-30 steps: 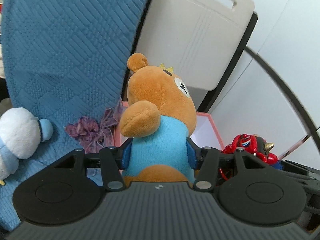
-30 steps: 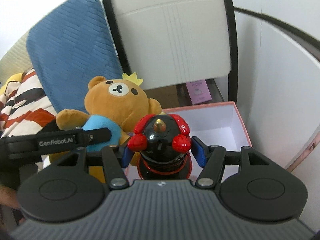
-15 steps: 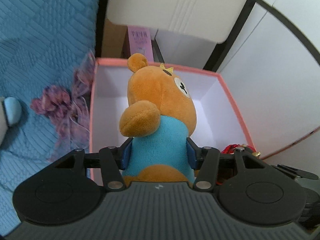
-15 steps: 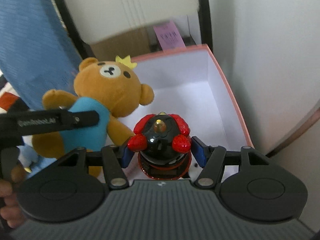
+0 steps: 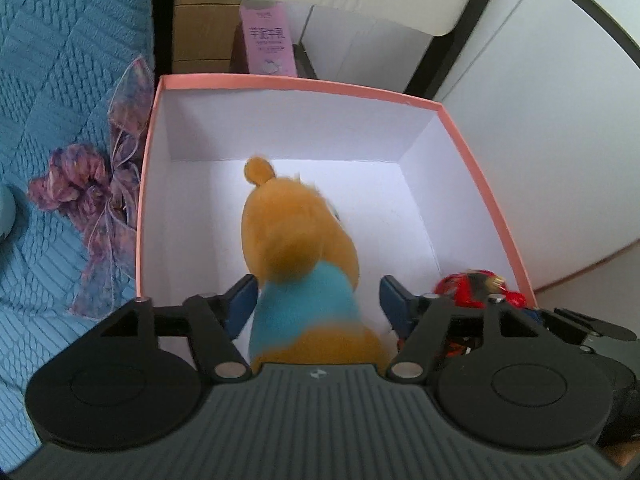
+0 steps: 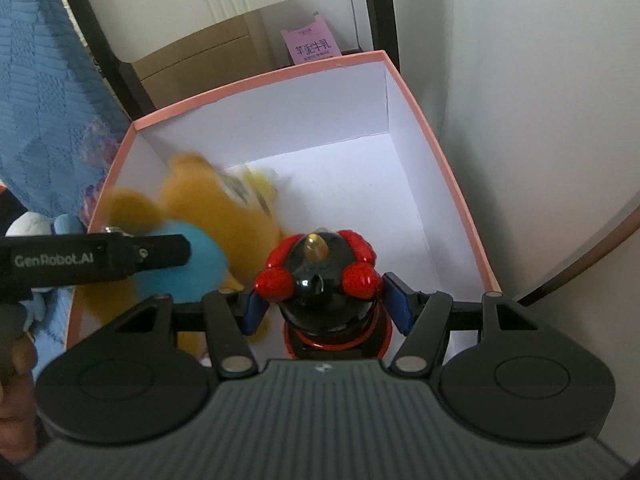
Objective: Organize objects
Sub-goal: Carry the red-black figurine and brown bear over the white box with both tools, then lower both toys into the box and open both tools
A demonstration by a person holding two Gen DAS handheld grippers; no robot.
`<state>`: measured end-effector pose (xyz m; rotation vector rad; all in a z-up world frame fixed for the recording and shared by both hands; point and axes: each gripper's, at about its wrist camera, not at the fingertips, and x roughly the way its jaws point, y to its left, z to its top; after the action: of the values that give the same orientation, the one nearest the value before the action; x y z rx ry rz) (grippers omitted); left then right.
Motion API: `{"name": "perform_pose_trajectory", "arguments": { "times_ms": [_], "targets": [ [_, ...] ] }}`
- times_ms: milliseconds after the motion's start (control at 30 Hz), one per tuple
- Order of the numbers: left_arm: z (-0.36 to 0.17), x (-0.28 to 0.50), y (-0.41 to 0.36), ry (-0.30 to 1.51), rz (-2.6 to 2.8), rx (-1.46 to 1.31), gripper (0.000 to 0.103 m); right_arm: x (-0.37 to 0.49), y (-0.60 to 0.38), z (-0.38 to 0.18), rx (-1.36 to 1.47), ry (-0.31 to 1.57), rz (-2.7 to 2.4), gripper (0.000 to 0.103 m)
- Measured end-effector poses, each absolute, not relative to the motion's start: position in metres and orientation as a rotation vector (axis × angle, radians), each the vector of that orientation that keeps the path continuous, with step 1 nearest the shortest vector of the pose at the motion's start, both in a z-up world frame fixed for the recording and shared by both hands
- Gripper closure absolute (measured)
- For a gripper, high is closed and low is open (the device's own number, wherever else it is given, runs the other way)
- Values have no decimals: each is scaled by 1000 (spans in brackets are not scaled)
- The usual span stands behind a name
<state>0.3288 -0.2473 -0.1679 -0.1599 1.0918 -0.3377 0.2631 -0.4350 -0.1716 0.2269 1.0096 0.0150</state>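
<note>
An orange bear plush (image 5: 300, 248) in a blue shirt sits blurred between the fingers of my left gripper (image 5: 316, 304), low inside the pink-rimmed white box (image 5: 300, 82). The left jaws are opening, and the right pad (image 5: 394, 304) stands clear of the bear. My right gripper (image 6: 326, 306) is shut on a red and black toy figure (image 6: 324, 276), held over the box's (image 6: 260, 80) near right part. In the right wrist view the bear (image 6: 224, 216) tips forward beside a left gripper finger (image 6: 120, 256). The toy figure (image 5: 472, 286) peeks in at the left view's lower right.
A blue quilted cover (image 5: 60, 80) with a purple ribbon bow (image 5: 100, 200) borders the box on the left. A pink carton (image 5: 268, 40) and a cardboard box (image 6: 192, 60) stand behind it. White panels (image 5: 540, 160) close the right side. A white and blue plush (image 6: 36, 224) lies at far left.
Both grippers have sunk towards the box and now look down into it. The left jaws have widened, and the bear has dropped lower and tipped forward between them. The right grip is unchanged.
</note>
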Motion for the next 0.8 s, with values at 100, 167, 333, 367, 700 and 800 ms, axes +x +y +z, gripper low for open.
{"name": "perform_pose_trajectory", "arguments": {
  "times_ms": [100,167,333,367,700,800],
  "targets": [
    [-157,322,-247,1071,-327,-152,22,263,-437,-168,240,1007,17,39],
    [-151,319,-248,1065,-333,-160,22,262,-436,-164,250,1004,17,39],
    [-128,307,-244,1024,-327,-165,22,250,-431,-143,249,974,29,39],
    [-123,303,-242,1013,-329,-171,22,247,-430,-137,245,965,32,39],
    [-55,257,-212,874,-330,-175,22,212,-411,-77,253,862,72,38],
    [-34,239,-196,834,-326,-190,22,206,-401,-61,256,839,82,38]
  ]
}}
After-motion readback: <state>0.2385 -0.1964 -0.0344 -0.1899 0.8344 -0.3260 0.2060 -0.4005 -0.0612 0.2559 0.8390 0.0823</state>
